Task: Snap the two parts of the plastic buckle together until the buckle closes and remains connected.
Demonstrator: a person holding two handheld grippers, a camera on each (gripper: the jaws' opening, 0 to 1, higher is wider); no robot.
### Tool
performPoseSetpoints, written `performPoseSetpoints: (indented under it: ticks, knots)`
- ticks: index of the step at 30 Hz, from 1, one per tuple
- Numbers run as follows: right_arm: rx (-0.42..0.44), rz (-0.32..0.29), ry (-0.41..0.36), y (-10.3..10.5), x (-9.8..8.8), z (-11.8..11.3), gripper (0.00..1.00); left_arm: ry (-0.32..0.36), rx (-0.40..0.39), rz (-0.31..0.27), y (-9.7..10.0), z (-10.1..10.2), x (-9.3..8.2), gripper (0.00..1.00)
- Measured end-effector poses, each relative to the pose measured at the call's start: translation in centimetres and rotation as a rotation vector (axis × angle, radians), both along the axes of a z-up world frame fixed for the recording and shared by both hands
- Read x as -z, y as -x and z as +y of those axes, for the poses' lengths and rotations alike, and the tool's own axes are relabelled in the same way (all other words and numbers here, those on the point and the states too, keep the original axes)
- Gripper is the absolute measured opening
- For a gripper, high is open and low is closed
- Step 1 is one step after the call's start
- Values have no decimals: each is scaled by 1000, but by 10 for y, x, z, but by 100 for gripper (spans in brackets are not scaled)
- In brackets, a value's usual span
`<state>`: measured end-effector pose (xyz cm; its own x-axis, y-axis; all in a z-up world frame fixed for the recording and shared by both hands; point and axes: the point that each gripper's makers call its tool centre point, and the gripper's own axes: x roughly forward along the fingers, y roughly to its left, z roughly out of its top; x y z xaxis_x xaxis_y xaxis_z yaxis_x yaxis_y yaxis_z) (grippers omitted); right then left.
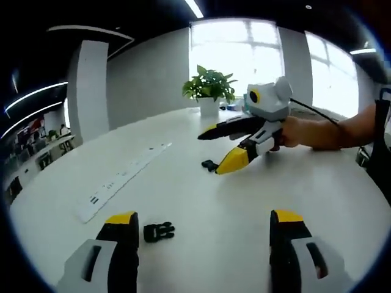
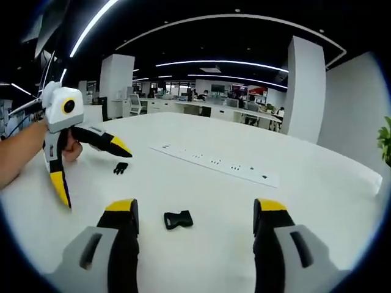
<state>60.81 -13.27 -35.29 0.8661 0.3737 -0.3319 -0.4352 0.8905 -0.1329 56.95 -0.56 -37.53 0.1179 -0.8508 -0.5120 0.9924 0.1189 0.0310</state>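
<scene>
Between and just ahead of each gripper's wide-open, empty jaws, left gripper [image 1: 203, 229] and right gripper [image 2: 195, 218], a buckle half is lying on the table [image 1: 244, 201], pronged piece [image 1: 159, 231] and socket [image 2: 178, 220], probably light, stiff, slippery plastic best pinched across flat sides.

no readable text, labels or signs

My left gripper [image 1: 203, 229] hangs with its jaws spread wide, empty. My right gripper [image 2: 195, 218] is spread wide too, empty, at two o'clock in the left gripper view, gripped by my hand [image 1: 292, 131].
</scene>
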Motion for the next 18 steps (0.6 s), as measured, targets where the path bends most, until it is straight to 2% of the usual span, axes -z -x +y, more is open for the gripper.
performPoseSetpoints:
  ticks: [2,3,5,7,10,13,18]
  knots:
    - [2,-9,-9,0,-3,-2,75,-39,94,-20,8,4,-5,86]
    - [2,-13,-12,0,-4,-2,75,-41,121,3,10,6,-9,85]
    - [-1,-17,-12,0,-4,-2,74,-18,141,39,11,7,-18,84]
    - [-2,-20,-12,-2,-5,-1,74,-26,153,29,5,10,-24,80]
    - [-9,-24,-15,-5,-5,2,73,-100,200,-5,1,17,-21,77]
    - [-18,-24,-13,-4,-5,6,73,-128,218,-29,-6,20,-18,73]
    - [-7,-23,-17,-2,-9,6,74,-192,239,-36,-16,28,-7,70]
